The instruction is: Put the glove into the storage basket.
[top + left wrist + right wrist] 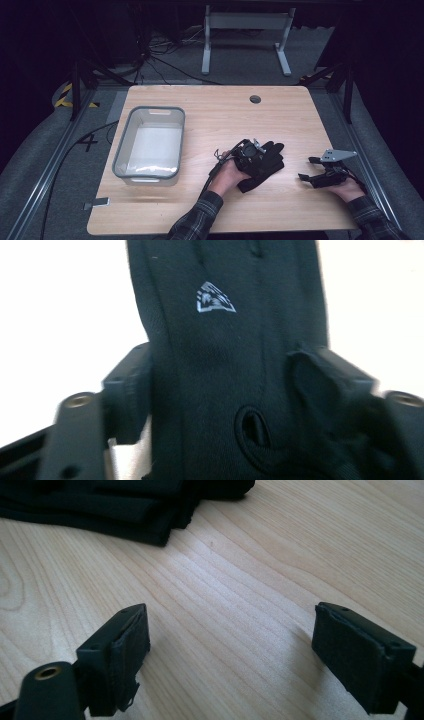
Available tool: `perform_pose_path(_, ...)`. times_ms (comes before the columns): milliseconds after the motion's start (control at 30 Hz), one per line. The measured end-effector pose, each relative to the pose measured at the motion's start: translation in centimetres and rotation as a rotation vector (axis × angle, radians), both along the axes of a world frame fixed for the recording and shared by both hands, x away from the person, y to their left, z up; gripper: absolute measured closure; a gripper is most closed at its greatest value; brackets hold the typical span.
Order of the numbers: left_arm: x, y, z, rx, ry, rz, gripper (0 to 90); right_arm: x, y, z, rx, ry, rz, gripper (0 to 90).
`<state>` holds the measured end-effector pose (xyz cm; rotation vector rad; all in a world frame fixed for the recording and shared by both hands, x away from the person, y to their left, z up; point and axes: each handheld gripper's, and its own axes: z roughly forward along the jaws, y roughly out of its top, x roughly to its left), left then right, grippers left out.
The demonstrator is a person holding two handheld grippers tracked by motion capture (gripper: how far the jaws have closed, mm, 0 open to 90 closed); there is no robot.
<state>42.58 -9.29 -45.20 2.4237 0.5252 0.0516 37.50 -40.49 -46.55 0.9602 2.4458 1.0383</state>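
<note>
Left tongs point(220, 390) clamp the black glove point(262, 162) across its palm; right tongs point(250, 655) wait open over the worktop point(210, 115). Best lift gently, keeping the fabric bunched.

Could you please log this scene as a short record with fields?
Surface: wooden table
Item in hand: black glove, lying right of centre, grey logo facing up
Left gripper: on the glove, fingers pressing its two sides
Right gripper: open, nothing between its fingers, resting low over bare wood right of the glove
Container: grey bin, at left, apart from the glove
</note>
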Motion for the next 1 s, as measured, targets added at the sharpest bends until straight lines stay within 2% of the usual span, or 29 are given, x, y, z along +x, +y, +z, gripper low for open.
perform_pose_path(67, 0.0, 0.0, 0.0, -0.011, 0.009, -0.014, 44.2, 0.0, 0.0, 0.0, 0.002, -0.002, -0.001, 16.0)
perform_pose_path(367, 0.0, 0.1, 0.2, -0.032, 0.076, -0.024, 65.2, 0.0, 0.0, -0.1, 0.004, -0.005, -0.002, 15.7)
perform_pose_path(600, 0.2, 0.2, 0.4, -0.046, 0.104, -0.016, 66.9, -0.1, 0.0, -0.1, 0.005, -0.005, -0.001, 15.7)
perform_pose_path(1000, 0.0, 0.5, 1.6, -0.054, 0.103, -0.013, 67.9, -0.1, 0.0, -0.1, 0.005, -0.005, -0.001, 15.6)
